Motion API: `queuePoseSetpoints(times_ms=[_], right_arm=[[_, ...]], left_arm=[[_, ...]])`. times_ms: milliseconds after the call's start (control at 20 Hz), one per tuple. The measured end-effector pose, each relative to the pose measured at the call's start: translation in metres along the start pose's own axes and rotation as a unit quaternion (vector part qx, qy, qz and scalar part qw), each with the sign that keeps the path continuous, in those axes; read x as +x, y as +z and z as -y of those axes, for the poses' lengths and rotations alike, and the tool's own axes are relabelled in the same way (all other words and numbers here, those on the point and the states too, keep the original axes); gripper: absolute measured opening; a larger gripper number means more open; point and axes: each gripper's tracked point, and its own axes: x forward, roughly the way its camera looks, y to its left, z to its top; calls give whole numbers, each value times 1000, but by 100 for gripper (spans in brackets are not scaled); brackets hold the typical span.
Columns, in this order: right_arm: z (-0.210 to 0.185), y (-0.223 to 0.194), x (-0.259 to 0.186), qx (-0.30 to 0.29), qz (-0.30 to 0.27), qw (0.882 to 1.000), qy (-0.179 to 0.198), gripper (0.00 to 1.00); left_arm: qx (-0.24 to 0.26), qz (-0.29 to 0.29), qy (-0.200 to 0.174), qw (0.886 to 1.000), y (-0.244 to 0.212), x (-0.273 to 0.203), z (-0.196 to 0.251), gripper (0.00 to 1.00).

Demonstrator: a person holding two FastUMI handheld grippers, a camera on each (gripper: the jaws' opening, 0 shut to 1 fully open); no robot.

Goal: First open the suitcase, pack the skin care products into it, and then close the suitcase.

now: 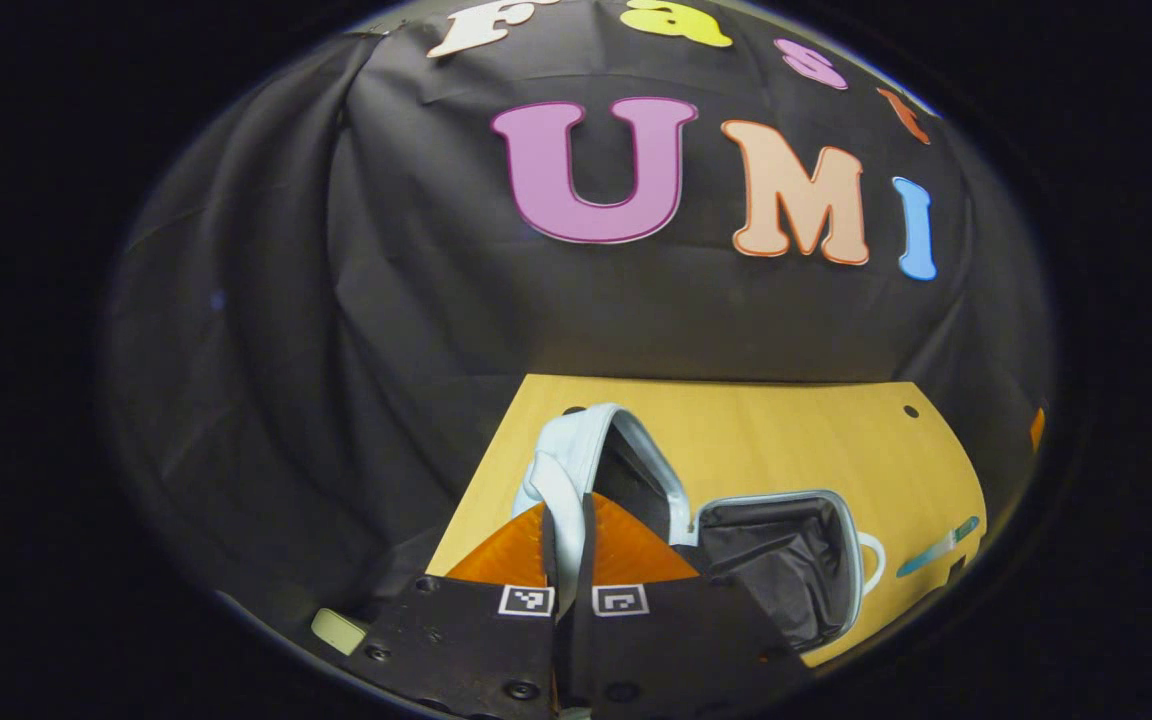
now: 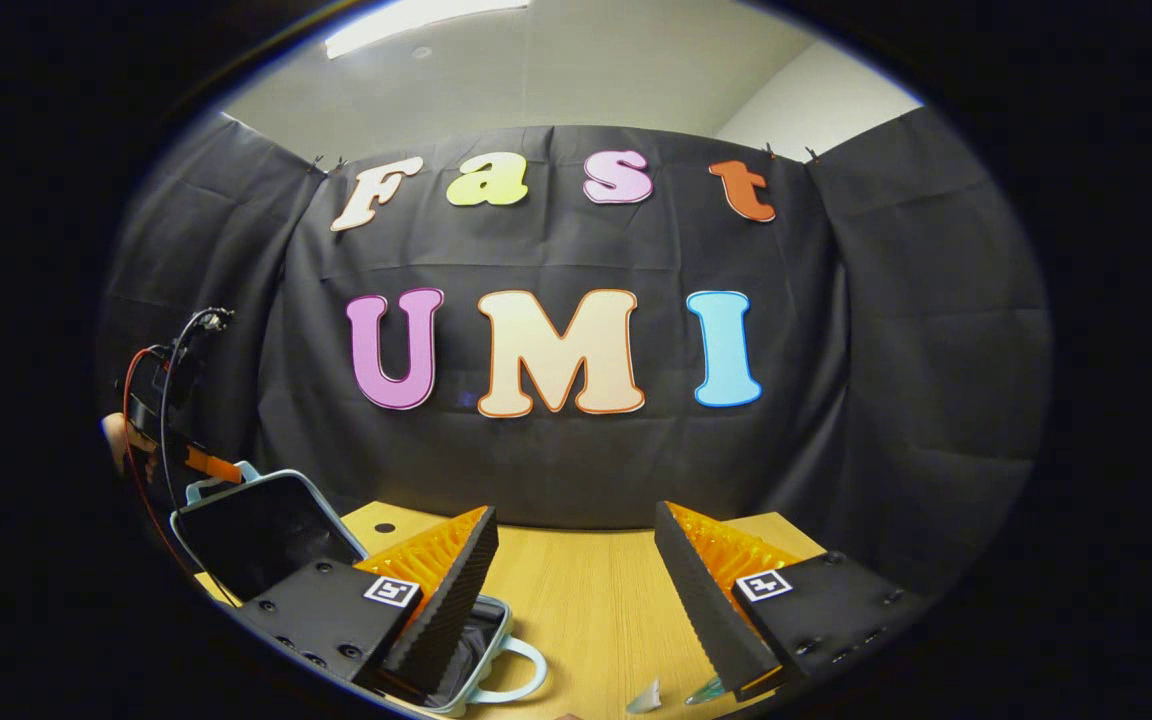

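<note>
One step of three is looking done here: the suitcase (image 1: 736,540) is sitting open on the wooden table (image 1: 786,440), and packing and closing are still waiting, far as I can judge.

Going big to small, using the suitcase as the anchor. The table under it is showing a pale, smooth wood grain with a couple of small dark holes near its far edge. The suitcase itself is a small hard-shell case, pale blue-white, with rounded corners and a loose black fabric lining that's wrinkling inside the lower half. Its lid (image 1: 586,450) is standing up, and the left gripper (image 1: 566,560) is clenching on that lid's edge, both fingers pressing it, so it's propping it open. A little looped handle (image 2: 521,670) is sticking out of the case's side.

The right gripper (image 2: 576,590) is hanging released, fingers spread wide, just to the handle side of the suitcase with nothing between them.

Smallest stuff: a slim tube (image 1: 936,548) with a teal cap is lying on the table beyond the handle side of the case, probably one of the skin care products, though it's too tiny to be sure. Nothing seems packed inside yet.
</note>
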Motion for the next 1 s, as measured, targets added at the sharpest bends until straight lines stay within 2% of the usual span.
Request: queuePoseSetpoints(times_ms=[200, 250, 400, 700, 900, 1000], right_arm=[[-14, -5, 2, -2, -8, 1000, -3, 98], [-17, -5, 1, -2, -9, 1000, -3, 98], [-24, 0, -2, -9, -2, 1000, -5, 98], [-28, -5, -6, -20, -9, 1000, -12, 98], [-29, -3, -11, -27, -8, 999, -15, 100], [-28, -5, -13, -31, -10, 999, -16, 100]], left_arm=[[-7, -16, 27, 999, -19, 22, -42, 0], [-7, -12, 24, 1000, -24, 29, -47, 0], [-9, -36, 57, 998, -42, 43, -81, 0], [-76, -84, 63, 992, -93, 68, -108, 0], [-89, -97, 76, 988, -113, 79, -117, 0], [-80, -96, 97, 987, -119, 81, -123, 3]])
